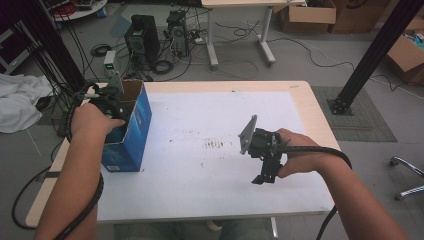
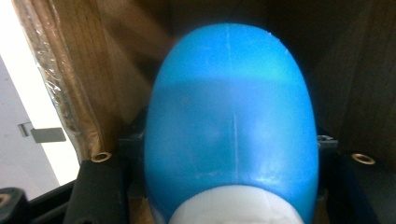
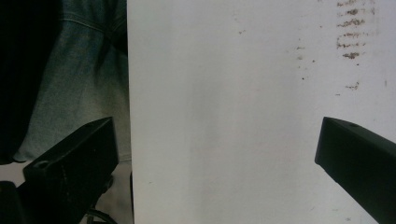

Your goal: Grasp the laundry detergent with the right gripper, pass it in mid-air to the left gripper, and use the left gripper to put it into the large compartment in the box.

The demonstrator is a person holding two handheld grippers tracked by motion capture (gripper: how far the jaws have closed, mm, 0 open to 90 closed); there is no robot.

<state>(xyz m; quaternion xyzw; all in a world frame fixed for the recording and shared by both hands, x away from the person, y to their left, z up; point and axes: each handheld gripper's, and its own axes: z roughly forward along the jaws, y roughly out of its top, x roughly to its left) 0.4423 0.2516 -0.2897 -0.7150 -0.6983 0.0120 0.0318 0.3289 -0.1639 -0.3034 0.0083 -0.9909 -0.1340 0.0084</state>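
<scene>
Reaching into one blue box (image 1: 131, 131) at the tabletop's (image 1: 210, 190) left edge, left claw (image 1: 111, 102) inside, pinching one blue bottle (image 2: 231, 126) between cardboard walls. Right claw (image 1: 263, 176) wide apart, empty, over bare white tabletop. Box print too small to read.

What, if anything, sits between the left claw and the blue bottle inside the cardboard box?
Nothing visible. The left claw is already inside the blue box, its jaws flanking the blue bottle on both sides, close against it, with only the box's brown inner walls around.
</scene>
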